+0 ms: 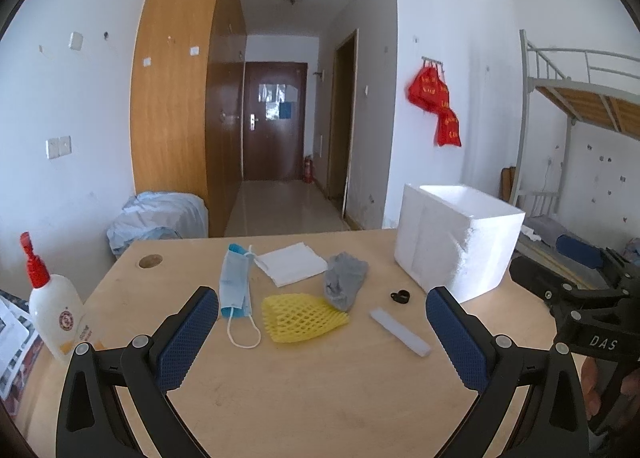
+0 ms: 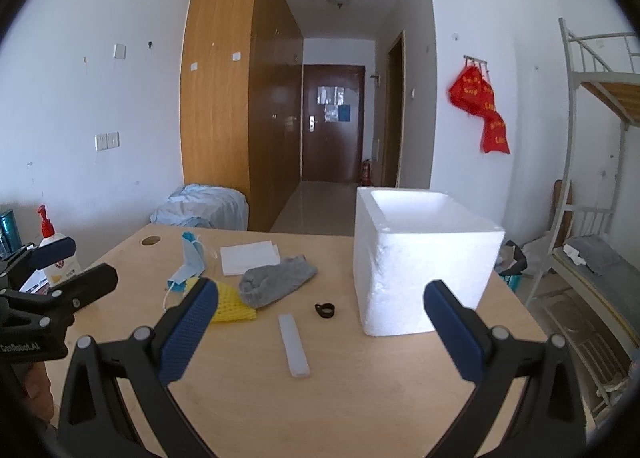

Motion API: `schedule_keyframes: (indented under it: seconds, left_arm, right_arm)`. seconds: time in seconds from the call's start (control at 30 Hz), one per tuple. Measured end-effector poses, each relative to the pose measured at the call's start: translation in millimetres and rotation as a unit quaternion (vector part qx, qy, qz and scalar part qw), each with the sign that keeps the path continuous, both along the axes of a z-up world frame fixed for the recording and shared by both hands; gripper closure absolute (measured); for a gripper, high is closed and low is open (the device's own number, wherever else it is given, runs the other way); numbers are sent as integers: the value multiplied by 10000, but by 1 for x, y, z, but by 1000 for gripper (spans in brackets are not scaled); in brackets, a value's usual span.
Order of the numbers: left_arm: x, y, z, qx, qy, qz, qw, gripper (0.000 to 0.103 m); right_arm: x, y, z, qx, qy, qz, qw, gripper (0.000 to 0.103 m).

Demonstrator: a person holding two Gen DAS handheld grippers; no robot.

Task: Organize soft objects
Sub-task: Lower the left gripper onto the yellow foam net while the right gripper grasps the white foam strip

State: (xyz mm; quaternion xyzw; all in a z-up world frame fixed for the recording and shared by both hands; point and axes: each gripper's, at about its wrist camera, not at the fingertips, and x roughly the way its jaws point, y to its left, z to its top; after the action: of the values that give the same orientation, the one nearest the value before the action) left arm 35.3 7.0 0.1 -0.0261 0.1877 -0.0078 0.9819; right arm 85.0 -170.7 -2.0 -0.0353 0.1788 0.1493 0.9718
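On the wooden table (image 1: 320,398) lie a blue face mask (image 1: 235,285), a folded white cloth (image 1: 292,268), a grey sock (image 1: 344,280) and a yellow foam net (image 1: 302,318). A white foam box (image 1: 456,242) stands open-topped at the right. My left gripper (image 1: 322,310) is open and empty, above the table just short of the net. My right gripper (image 2: 320,304) is open and empty, in front of the box (image 2: 420,258) and the sock (image 2: 276,280). The mask (image 2: 190,262), cloth (image 2: 248,256) and net (image 2: 232,306) also show there.
A white strip (image 1: 400,332) and a small black clip (image 1: 400,296) lie near the box. A white bottle with a red pump (image 1: 54,310) stands at the table's left edge. A round cable hole (image 1: 151,260) is at the far left corner. A bunk bed (image 2: 600,161) stands right.
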Motion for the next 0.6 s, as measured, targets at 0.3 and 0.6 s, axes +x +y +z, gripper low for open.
schedule_keyframes:
  seconds: [0.3, 0.6]
  left_arm:
    - [44, 18, -10, -157, 445, -106, 9988, 0]
    - [86, 40, -25, -494, 1003, -440, 9928, 0]
  right_arm:
    - [36, 17, -10, -157, 382, 127, 9991, 0]
    - [62, 35, -31, -401, 917, 449, 9940, 0]
